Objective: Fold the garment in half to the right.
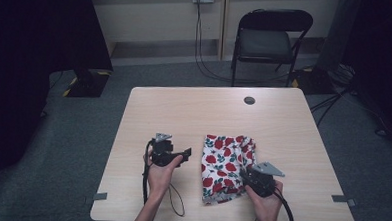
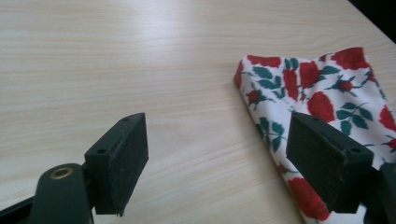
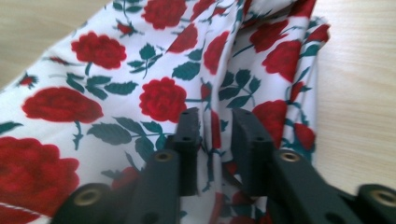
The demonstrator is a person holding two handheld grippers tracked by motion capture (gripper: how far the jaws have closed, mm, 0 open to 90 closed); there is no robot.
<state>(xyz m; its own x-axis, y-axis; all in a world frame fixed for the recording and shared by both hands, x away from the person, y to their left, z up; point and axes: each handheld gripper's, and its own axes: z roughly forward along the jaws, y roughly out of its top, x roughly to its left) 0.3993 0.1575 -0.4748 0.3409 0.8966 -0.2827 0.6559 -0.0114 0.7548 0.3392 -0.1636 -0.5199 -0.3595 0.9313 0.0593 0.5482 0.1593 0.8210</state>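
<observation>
Folding step: white cloth with red roses and green leaves (image 1: 225, 168) lies folded lower centre of the light wooden table (image 1: 194, 115). Right gripper (image 3: 215, 140) pinches a ridge of it; left gripper (image 1: 181, 155) is gaping, empty, beside its left edge. Next: left needs that edge.

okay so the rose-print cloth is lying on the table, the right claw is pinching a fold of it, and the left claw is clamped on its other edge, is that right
Not quite. The left claw is not clamped on the rose-print cloth: the left gripper view shows its jaws standing wide apart over the bare table, with the cloth's edge off to one side. The rest holds: in the right gripper view the right claw pinches a fold of it.
</observation>
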